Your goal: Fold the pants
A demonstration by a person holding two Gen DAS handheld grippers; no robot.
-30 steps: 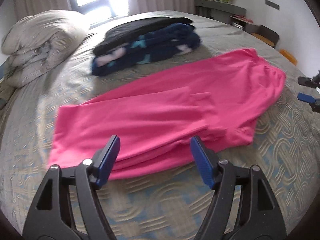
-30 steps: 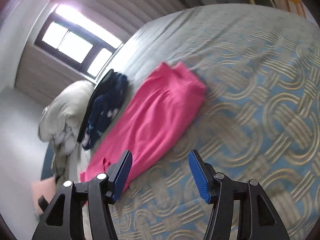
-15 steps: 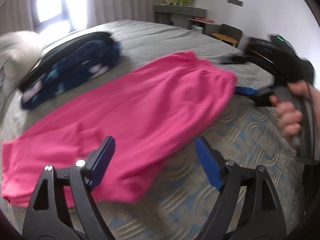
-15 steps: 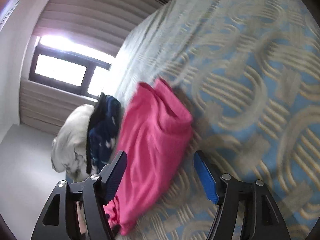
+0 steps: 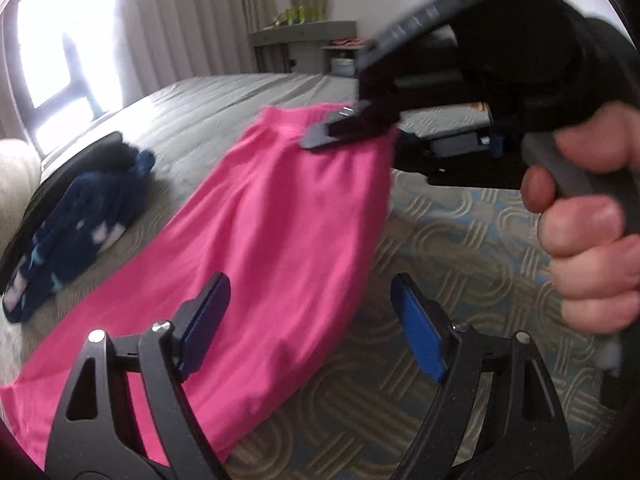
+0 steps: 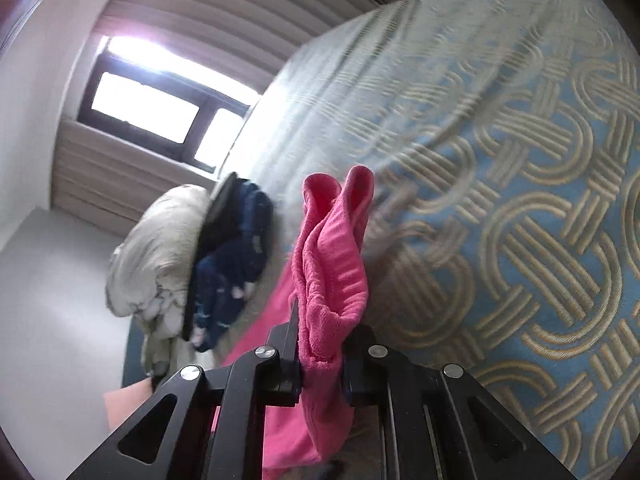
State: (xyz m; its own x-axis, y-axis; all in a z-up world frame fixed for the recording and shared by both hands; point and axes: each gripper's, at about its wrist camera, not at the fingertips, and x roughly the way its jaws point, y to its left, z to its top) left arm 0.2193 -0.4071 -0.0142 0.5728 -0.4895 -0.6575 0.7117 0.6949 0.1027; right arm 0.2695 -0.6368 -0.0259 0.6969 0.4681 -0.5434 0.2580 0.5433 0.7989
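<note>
A wide bed (image 5: 460,248) under a quilted grey-and-blue bedspread stitched with interlocking tan rings fills both views. Across it lies a pair of bright pink, soft-knit pants (image 5: 256,240), folded lengthwise into a long, smooth band, their waistband end bunched and lifted off the cover. Beside them sits a rumpled cream duvet (image 6: 160,256) and a heap of dark navy patterned clothing (image 5: 76,232). The right gripper (image 6: 320,360), black with blue pads, has just been closing and now pinches the thick pink waistband fold, a person's hand (image 5: 588,232) wrapped round its grey handle. The left gripper (image 5: 308,328) hovers over the pants' near edge, its blue-padded fingers (image 5: 416,332) spread wide, with nothing pressed between them.
</note>
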